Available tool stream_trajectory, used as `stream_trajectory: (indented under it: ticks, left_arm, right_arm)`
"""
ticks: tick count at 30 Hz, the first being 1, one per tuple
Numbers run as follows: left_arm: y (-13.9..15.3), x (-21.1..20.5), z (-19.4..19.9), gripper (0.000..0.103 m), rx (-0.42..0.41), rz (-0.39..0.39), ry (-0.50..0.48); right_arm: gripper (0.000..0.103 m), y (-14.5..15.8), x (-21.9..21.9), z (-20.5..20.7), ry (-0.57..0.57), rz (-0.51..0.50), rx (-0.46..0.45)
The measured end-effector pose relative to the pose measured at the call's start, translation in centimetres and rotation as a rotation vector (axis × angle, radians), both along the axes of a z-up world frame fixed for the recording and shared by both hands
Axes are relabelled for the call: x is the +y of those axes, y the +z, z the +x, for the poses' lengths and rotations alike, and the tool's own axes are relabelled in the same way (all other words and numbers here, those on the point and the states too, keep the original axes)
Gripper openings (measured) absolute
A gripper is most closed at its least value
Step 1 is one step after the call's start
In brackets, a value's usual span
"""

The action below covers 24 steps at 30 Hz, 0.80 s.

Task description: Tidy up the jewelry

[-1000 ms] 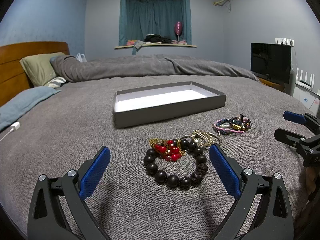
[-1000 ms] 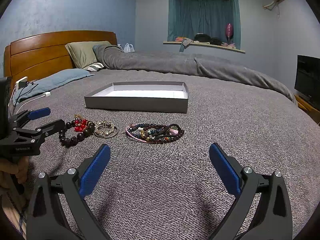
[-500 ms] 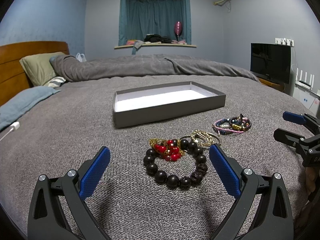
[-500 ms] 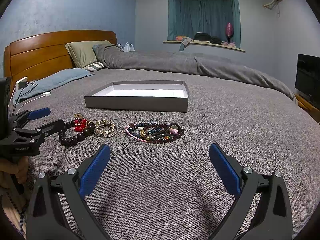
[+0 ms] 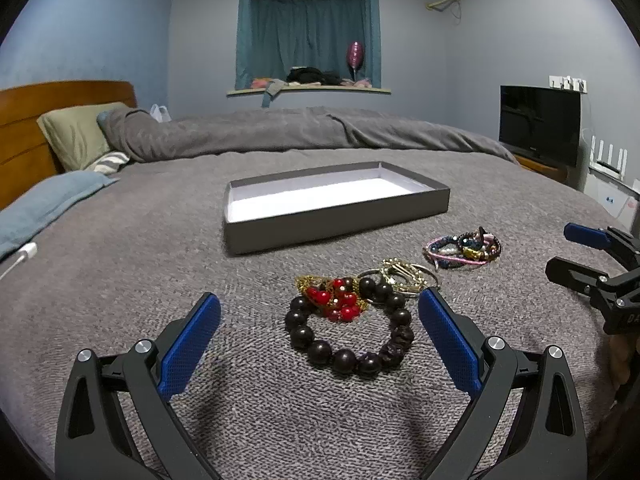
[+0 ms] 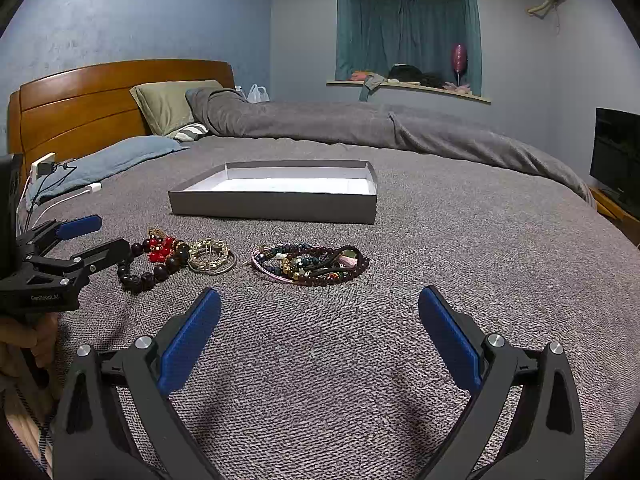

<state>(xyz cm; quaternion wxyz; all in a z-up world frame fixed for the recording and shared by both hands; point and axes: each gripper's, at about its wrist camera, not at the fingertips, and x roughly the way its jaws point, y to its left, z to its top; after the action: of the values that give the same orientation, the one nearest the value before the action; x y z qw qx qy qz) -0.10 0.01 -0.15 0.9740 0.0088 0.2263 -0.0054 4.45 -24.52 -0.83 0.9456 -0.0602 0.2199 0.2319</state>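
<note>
Nothing has shifted noticeably since the earlier frames: both grippers hold the same positions and all jewelry lies where it was.

Four jewelry groups lie in a row on the grey bed cover [image 5: 120,264]. One dark wooden bead bracelet [image 5: 348,334] sits between the fingers of the left gripper [image 5: 319,334], untouched. One red-and-gold beaded piece [image 5: 334,298] rests on its far edge. One cluster of gold bangles [image 5: 402,276] touches it on the right. One tangle of multicoloured bracelets [image 5: 464,248] lies apart, further right.

One empty grey tray [image 5: 336,226] with a white interior stands beyond them.

Left gripper: jaws wide apart, holding nothing. Right gripper [image 6: 319,334]: jaws wide apart, over bare cover, short of the multicoloured tangle.

Only the right wrist view shows a hand [image 6: 24,344] on the left gripper's handle. Only the left wrist view shows the television [image 5: 540,124] clearly.
</note>
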Motion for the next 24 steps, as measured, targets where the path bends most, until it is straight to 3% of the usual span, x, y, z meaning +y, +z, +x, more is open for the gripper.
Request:
stream_trajectory:
  ticks: [9, 14, 19, 24]
  left_arm:
    - [0.0, 0.4, 0.7, 0.096, 0.022, -0.031, -0.021]
    - [0.6, 1.0, 1.8, 0.095, 0.047, -0.026, -0.024]
    - [0.4, 1.2, 3.4, 0.083, 0.110, -0.032, -0.049]
    - [0.3, 0.9, 4.2, 0.081, 0.141, -0.017, -0.070]
  right_arm:
    - [0.098, 0.1, -0.2, 0.3, 0.010, 0.023, 0.019]
    - [0.097, 0.3, 0.0, 1.6, 0.029, 0.045, 0.086]
    - [0.095, 0.8, 0.7, 2.4, 0.044, 0.032, 0.104]
    - [0.091, 1.4, 1.1, 3.1, 0.046, 0.011, 0.089]
